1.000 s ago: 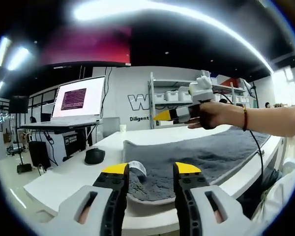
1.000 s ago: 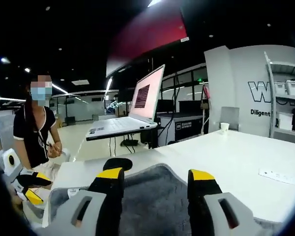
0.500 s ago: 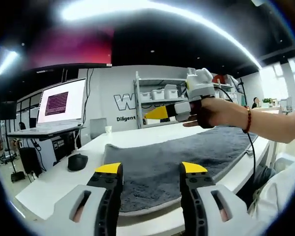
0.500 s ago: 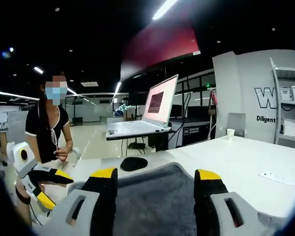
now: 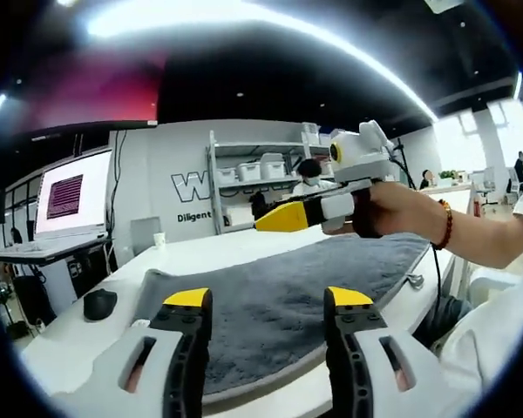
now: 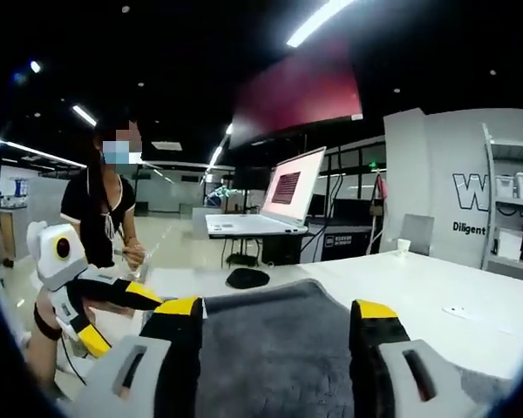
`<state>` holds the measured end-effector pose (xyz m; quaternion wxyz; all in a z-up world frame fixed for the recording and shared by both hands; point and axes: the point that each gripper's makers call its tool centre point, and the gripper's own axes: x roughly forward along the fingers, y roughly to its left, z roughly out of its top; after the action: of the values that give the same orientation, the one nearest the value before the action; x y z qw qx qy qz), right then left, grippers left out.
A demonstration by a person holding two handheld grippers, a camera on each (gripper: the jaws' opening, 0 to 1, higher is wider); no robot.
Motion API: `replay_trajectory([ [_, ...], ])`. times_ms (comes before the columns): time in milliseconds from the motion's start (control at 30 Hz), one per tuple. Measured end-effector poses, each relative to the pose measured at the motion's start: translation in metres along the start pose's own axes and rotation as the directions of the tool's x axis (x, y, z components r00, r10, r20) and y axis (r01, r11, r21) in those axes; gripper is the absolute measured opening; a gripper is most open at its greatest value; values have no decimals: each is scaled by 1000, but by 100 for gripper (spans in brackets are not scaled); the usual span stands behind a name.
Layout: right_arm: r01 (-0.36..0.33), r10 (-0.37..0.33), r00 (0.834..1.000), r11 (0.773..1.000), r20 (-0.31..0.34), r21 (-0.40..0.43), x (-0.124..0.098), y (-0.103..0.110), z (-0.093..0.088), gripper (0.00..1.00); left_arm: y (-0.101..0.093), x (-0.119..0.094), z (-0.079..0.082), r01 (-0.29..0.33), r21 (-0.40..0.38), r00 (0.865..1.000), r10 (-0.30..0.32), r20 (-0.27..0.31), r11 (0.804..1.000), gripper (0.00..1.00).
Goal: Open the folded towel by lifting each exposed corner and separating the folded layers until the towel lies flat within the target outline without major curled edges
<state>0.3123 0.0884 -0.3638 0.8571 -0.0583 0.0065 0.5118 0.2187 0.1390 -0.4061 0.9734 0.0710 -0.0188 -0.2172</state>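
Both grippers' yellow-tipped fingers (image 5: pixel 188 300) are standing apart, gripping nothing: the left gripper (image 5: pixel 266 305) is hovering at the grey towel's (image 5: pixel 288 292) near edge. The right gripper (image 6: pixel 279 309) is hovering above it. The towel is lying spread on the white tabletop (image 5: pixel 78 340), a black mouse (image 5: pixel 99 304) at nine o'clock; smoothing well likely means pinching edges low, pulling outward.

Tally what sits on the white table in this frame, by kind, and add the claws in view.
Grey towel: 1
Black mouse: 1
White cup: 1
Left claw and right claw, both open, holding nothing: 2
Total: 5
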Motion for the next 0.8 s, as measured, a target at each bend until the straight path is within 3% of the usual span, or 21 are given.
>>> replay_trajectory([
  [167,7,-8,1000,1000,13,10,-20,-7,-4,69,-15,6,4,47,-1,999,-47,10,999,51],
  [367,28,-28,999,999,19,20,-58,-5,-14,71,-34,9,11,108,3,994,-108,28,994,54],
  [633,61,-62,996,998,63,20,-99,-2,-7,78,-58,9,21,204,-26,977,-202,71,979,55],
  [800,67,-68,995,998,68,10,-112,0,-8,80,-65,7,24,221,-24,972,-219,80,975,59],
])
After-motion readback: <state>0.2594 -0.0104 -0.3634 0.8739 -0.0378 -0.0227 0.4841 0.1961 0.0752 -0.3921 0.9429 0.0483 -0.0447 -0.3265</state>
